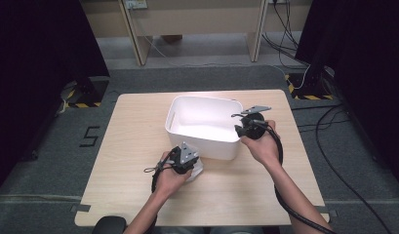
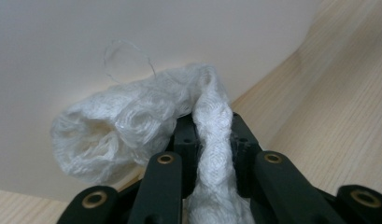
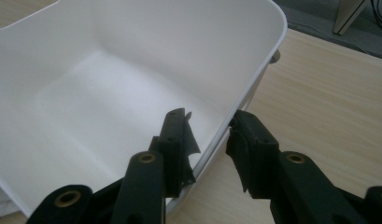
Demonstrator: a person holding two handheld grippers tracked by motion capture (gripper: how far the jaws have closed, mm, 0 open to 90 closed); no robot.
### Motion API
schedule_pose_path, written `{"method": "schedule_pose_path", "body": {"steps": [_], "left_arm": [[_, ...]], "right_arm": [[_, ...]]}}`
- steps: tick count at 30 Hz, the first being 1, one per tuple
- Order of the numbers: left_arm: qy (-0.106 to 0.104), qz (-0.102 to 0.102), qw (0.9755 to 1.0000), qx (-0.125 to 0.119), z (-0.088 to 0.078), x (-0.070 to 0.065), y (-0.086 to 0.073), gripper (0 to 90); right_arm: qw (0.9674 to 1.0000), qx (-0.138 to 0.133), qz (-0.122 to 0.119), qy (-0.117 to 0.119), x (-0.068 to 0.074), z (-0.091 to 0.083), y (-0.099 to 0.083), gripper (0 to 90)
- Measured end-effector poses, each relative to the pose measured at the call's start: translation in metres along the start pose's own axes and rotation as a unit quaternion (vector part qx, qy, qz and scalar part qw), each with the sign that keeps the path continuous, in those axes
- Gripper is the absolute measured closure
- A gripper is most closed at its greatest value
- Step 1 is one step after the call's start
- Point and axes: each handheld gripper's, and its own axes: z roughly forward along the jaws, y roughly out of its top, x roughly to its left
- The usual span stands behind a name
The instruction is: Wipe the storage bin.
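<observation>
Centre frame: soft, light white knitted cloth (image 2: 146, 121), limp, pinched tight in left gripper (image 2: 212, 140) beside rigid white plastic tub (image 1: 207, 124); grip bunched fold. Right gripper (image 3: 212, 135) jaws astride tub's rim w/ a gap.

- white bin (image 1: 203, 127) stands mid-table, blocking the centre; its inside looks unobstructed.
- bare tabletop (image 1: 133, 146) left and near side passable.
- white cloth (image 2: 132, 121) against bin wall, apparently touching.

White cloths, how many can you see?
1. The white cloth is pinched in the left hand-held gripper, just outside the white tub. More could be hidden behind the tub.
</observation>
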Motion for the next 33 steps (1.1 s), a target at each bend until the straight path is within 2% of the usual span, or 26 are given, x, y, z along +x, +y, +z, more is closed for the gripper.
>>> {"method": "schedule_pose_path", "body": {"steps": [8,29,33], "left_arm": [[0.0,-0.002,0.9999,-0.015,-0.007,-0.001,0.009,77.6],[0.003,-0.011,0.9994,-0.033,-0.016,0.0,0.017,77.6],[0.004,-0.006,0.9994,-0.033,-0.02,0.001,0.021,77.6]], "right_arm": [[1.0,0.0,0.0,0.0,0.0,0.0,0.0,66.6],[1.0,0.0,0.003,0.002,0.0,0.0,0.0,66.6],[1.0,-0.001,0.003,0.002,-0.001,0.0,0.0,66.6]]}}
